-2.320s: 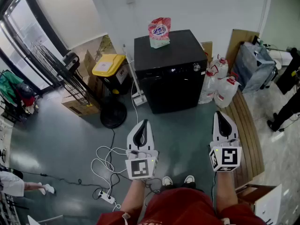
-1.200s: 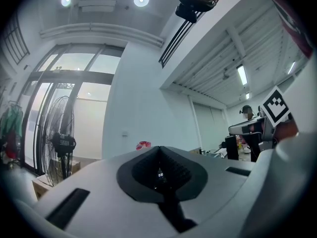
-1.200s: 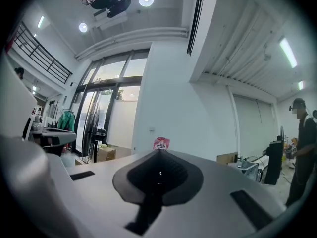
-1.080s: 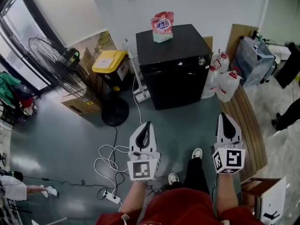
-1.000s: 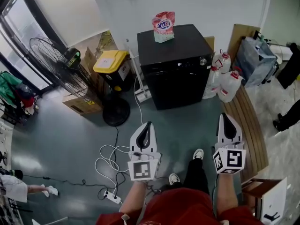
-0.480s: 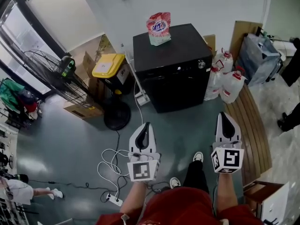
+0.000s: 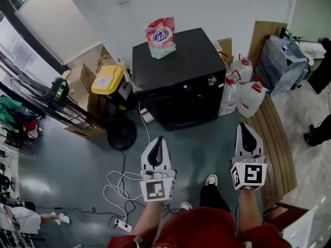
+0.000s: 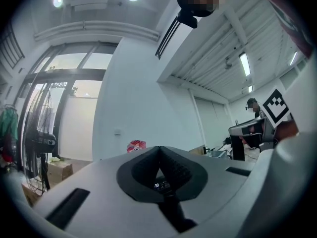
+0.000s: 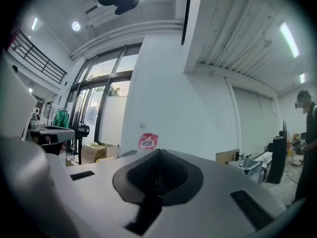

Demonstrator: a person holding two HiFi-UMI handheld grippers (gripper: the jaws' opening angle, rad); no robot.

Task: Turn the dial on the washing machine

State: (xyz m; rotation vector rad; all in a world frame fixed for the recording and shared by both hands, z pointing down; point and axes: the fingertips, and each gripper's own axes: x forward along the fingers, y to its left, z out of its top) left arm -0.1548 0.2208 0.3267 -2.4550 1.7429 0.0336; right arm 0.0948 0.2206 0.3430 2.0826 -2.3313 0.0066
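Note:
The black washing machine (image 7: 173, 68) stands against the white wall, with its silver dial (image 7: 212, 80) at the right end of the front panel. A pink detergent bag (image 7: 160, 36) sits on its top. Both grippers hover over the floor, well short of the machine and pointing level toward it. My left gripper (image 7: 159, 139) is shut with nothing in it. My right gripper (image 7: 244, 126) is also shut and empty, roughly in line with the dial's side. In the left gripper view the closed pads (image 8: 168, 165) partly hide the machine's lit display (image 8: 157, 185); the bag (image 8: 135, 146) shows above them.
A yellow-lidded bin (image 7: 105, 79), cardboard boxes and a standing fan (image 7: 62, 105) with its round base (image 7: 121, 134) are left of the machine. White cables (image 7: 120, 182) and a power strip (image 7: 120, 224) lie on the floor. Water jugs (image 7: 243, 94) and wooden slats (image 7: 274, 138) are on the right.
The person has stepped toward the machine, so it looks nearer and sits further left in the head view. Both grippers travelled along with the step, jaws unchanged.

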